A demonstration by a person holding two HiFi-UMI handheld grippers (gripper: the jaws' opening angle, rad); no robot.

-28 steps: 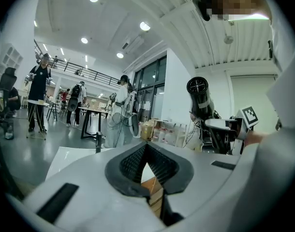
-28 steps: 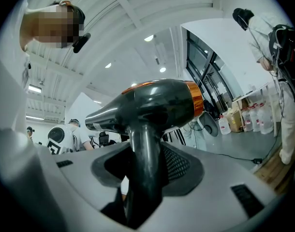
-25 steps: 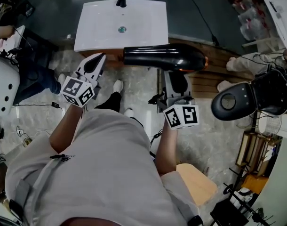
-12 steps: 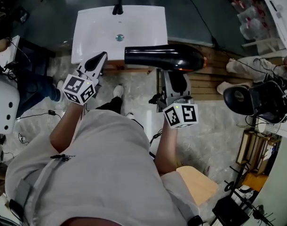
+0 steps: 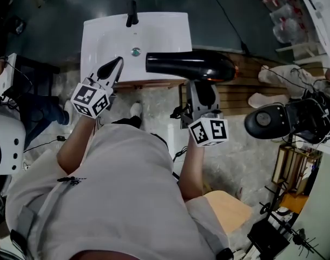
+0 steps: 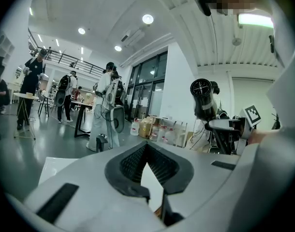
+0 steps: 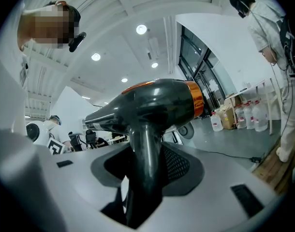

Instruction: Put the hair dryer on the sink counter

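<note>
The hair dryer hung in the air by the near right corner of the sink surface, its handle clamped in the right gripper's jaws. Setting it down well probably meant keeping that clamp firm and laying the barrel flat, clear of the faucet. The right forearm reached forward with its gripper about level. The left gripper hovered at the sink surface's near edge, jaws together and empty.

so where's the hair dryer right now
In the head view the hair dryer is right of centre, held by its handle in the right gripper. Its nozzle points left across the near right corner of the white sink.
</note>
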